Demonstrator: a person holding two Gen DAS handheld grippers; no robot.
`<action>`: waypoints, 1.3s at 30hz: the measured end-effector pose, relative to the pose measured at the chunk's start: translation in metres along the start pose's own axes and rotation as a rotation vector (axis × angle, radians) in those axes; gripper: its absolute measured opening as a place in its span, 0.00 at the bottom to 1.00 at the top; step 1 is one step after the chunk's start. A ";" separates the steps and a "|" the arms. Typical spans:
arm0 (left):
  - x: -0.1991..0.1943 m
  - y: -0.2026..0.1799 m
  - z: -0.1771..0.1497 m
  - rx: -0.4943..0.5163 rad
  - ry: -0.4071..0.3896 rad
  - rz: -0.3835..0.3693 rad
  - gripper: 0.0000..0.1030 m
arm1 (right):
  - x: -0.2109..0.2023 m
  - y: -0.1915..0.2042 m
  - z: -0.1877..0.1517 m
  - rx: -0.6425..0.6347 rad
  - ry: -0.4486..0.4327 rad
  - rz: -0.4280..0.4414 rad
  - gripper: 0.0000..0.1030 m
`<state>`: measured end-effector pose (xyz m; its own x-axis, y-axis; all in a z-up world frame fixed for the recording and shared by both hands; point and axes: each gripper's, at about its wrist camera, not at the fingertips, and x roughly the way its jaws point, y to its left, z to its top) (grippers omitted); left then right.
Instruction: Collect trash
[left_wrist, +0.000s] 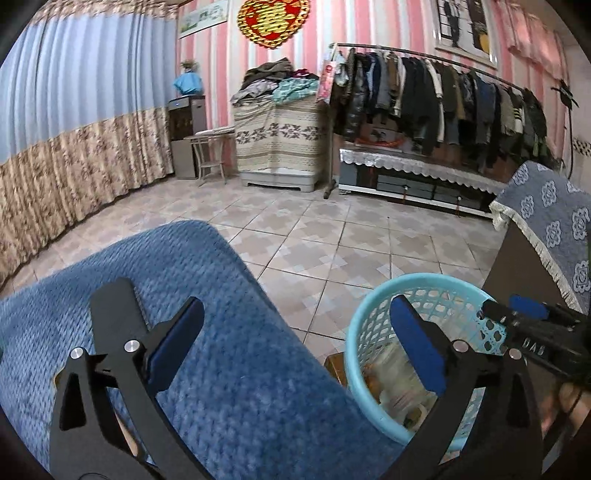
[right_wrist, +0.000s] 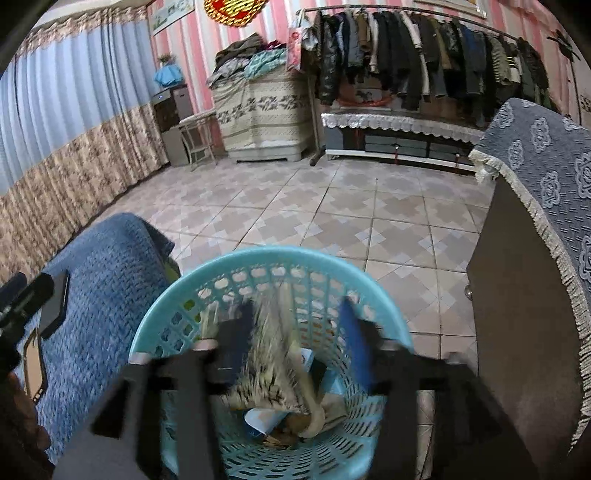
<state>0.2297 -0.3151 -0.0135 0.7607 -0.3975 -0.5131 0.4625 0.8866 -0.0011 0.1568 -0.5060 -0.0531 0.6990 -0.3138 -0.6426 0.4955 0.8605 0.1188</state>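
Note:
A light blue plastic basket (left_wrist: 424, 279) stands on the tiled floor between a blue blanket and a dark cabinet. My left gripper (left_wrist: 295, 308) is wide open, with one finger over the blanket and the other over the basket's mouth. Nothing sits between its pads. Blurred pale trash (left_wrist: 399, 373) shows inside the basket. My right gripper (right_wrist: 295, 339) hangs open right above the basket (right_wrist: 280, 254). A blurred patterned wrapper (right_wrist: 273, 369) lies loose between its fingers, over paper scraps at the bottom. The right gripper (left_wrist: 509, 312) also reaches in from the right in the left wrist view.
The blue knitted blanket (right_wrist: 103, 277) covers a seat left of the basket. A dark cabinet (right_wrist: 517, 314) with a grey-blue flowered cover stands on the right. Tiled floor (right_wrist: 332, 206) stretches to a clothes rack (left_wrist: 443, 92), a low bench and a covered chest.

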 end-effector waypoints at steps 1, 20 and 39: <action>0.000 0.004 0.000 -0.005 0.002 0.003 0.95 | 0.002 0.001 -0.001 -0.011 0.007 -0.010 0.68; -0.087 0.094 -0.017 -0.150 -0.078 0.158 0.95 | -0.044 0.053 -0.003 -0.078 -0.091 0.078 0.96; -0.190 0.172 -0.097 -0.194 -0.043 0.353 0.95 | -0.146 0.156 -0.089 -0.222 -0.202 0.196 0.96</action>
<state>0.1201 -0.0642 0.0003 0.8777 -0.0662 -0.4745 0.0777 0.9970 0.0047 0.0864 -0.2899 -0.0076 0.8683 -0.1884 -0.4588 0.2334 0.9714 0.0428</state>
